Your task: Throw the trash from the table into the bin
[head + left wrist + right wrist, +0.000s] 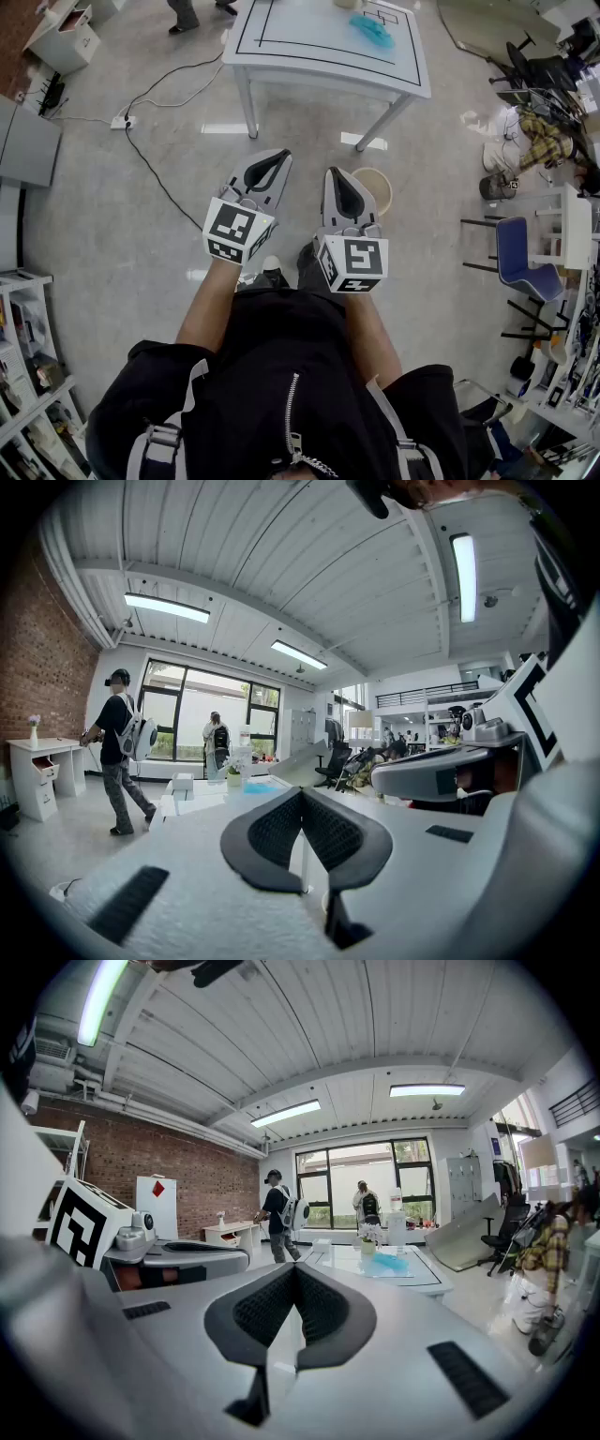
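Observation:
A crumpled blue piece of trash [373,31] lies on the white table [328,73] with black lines, far ahead of me. The right gripper view shows the same blue trash [389,1262] on that table [427,1282], beside a small pot and a bottle. A round beige bin [382,187] stands on the floor near the table's front leg, partly hidden behind my right gripper [335,173]. My left gripper [280,156] is held beside it, over bare floor. Both point toward the table. The left gripper [302,794] and the right gripper [294,1269] have their jaws together with nothing between them.
A power strip with cables [123,121] lies on the floor at left. A blue chair [517,259] and cluttered racks stand at right, shelves at lower left. A person with a backpack [120,747] walks beyond the table; another stands by the windows.

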### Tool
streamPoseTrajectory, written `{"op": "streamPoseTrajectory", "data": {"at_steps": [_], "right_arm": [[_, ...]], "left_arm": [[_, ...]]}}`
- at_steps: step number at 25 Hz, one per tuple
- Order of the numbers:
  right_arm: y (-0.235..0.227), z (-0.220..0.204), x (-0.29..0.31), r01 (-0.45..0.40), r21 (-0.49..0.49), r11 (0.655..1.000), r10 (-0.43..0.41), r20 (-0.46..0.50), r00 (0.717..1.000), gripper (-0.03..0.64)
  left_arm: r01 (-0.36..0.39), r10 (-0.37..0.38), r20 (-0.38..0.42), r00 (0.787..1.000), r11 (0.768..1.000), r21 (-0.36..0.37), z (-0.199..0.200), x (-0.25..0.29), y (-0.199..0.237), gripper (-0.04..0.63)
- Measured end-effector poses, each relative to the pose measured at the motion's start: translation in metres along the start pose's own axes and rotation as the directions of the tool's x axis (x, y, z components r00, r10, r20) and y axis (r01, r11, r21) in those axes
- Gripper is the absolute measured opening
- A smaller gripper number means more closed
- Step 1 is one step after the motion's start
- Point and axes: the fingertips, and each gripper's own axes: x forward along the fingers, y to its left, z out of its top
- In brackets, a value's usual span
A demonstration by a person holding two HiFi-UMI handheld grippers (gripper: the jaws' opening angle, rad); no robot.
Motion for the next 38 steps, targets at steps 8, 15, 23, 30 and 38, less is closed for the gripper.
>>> {"op": "streamPoseTrajectory", "data": {"at_steps": [8,15,23,30,38], "right_arm": [[0.005,0.003,0.0,-0.002,-0.011,1.0,0.002,0.0,1.0,0.008],[0.008,0.005,-0.001,-0.035,0.004,0.999,0.035,0.018,0.999,0.009],[0.012,0.005,0.0,-0.026,0.008,1.0,0.025,0.027,0.999,0.009],[0.017,0.003,-0.003,-0.02,0.018,1.0,0.02,0.018,1.0,0.009],[0.016,-0.005,-0.01,-0.014,0.03,0.999,0.014,0.002,1.0,0.009]], "left_arm": [[0.005,-0.005,0.006,1.0,1.0,0.002,0.004,-0.002,0.002,0.005],[0.013,-0.013,0.001,1.0,1.0,-0.002,0.002,-0.001,-0.001,0.006],[0.015,-0.015,0.002,1.0,1.0,-0.007,0.0,-0.003,0.002,0.006],[0.019,-0.019,0.006,1.0,1.0,-0.011,0.001,-0.009,0.0,0.005],[0.028,-0.028,0.002,1.0,1.0,-0.015,-0.003,-0.011,-0.008,0.006]]}}
